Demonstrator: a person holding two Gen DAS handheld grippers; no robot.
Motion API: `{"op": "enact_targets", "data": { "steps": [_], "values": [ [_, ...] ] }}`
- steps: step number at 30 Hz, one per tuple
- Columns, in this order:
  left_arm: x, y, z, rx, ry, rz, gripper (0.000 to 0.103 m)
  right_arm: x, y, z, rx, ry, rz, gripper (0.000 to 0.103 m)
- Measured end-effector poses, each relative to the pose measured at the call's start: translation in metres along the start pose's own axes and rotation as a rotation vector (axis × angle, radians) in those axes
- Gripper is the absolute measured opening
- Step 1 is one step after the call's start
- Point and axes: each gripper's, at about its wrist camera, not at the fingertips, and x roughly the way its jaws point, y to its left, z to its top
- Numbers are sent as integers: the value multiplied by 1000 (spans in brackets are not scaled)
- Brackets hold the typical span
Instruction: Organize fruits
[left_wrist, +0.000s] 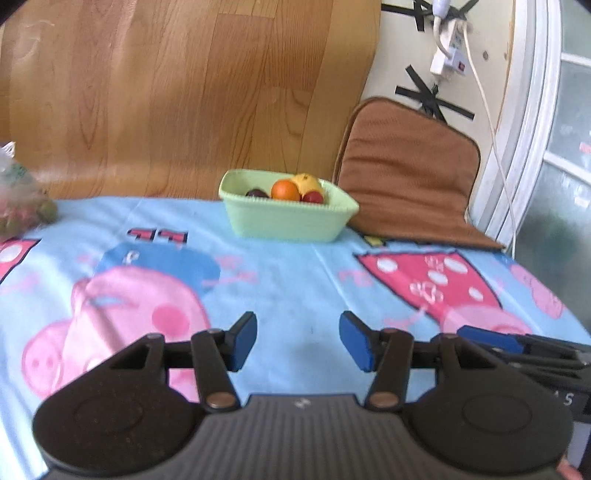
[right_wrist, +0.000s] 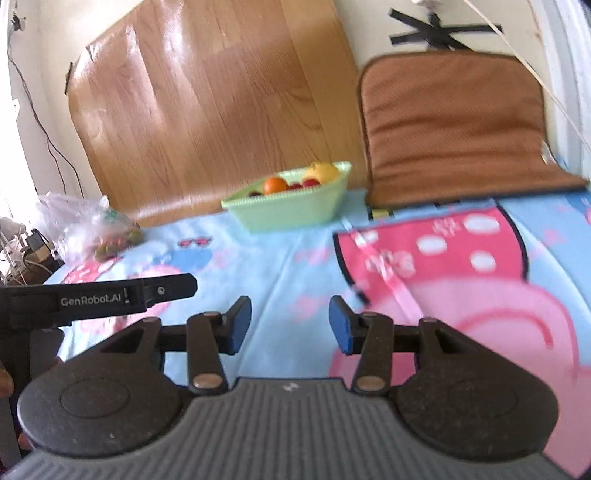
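Fruits, an orange (left_wrist: 284, 190), a lemon (left_wrist: 307, 182) and dark plums (left_wrist: 257, 193), sit in a pale green basket (left_wrist: 288, 218) at twelve o'clock on the cartoon-print worktop (left_wrist: 280, 273). Left gripper (left_wrist: 297, 339) and right gripper (right_wrist: 290, 325): fingers apart, nothing between them.
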Motion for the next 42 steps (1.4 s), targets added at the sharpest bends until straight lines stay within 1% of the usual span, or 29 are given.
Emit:
{"op": "enact_targets", "data": {
  "steps": [4,12,22,31,39,40,42],
  "values": [
    [-11,-4,-14,0,-5,23,51,-10,0,-12,30,6,-5,49],
    [-15,-9,-30,22,-9,91,52,-17,2,-19,17,-17,-18,50],
    [-13,-13,-32,36,-22,119,53,-17,-1,-21,17,-16,-7,53],
    [-12,-15,-32,48,-25,143,56,-18,-2,-21,26,-11,9,53],
    [-13,-16,-32,55,-35,159,56,-19,-6,-20,56,-12,28,53],
    [-13,-16,-33,56,-37,161,58,-19,-7,-20,61,-10,30,53],
    [-14,-17,-32,60,-45,172,66,-18,-8,-19,67,-6,32,53]
  ]
}}
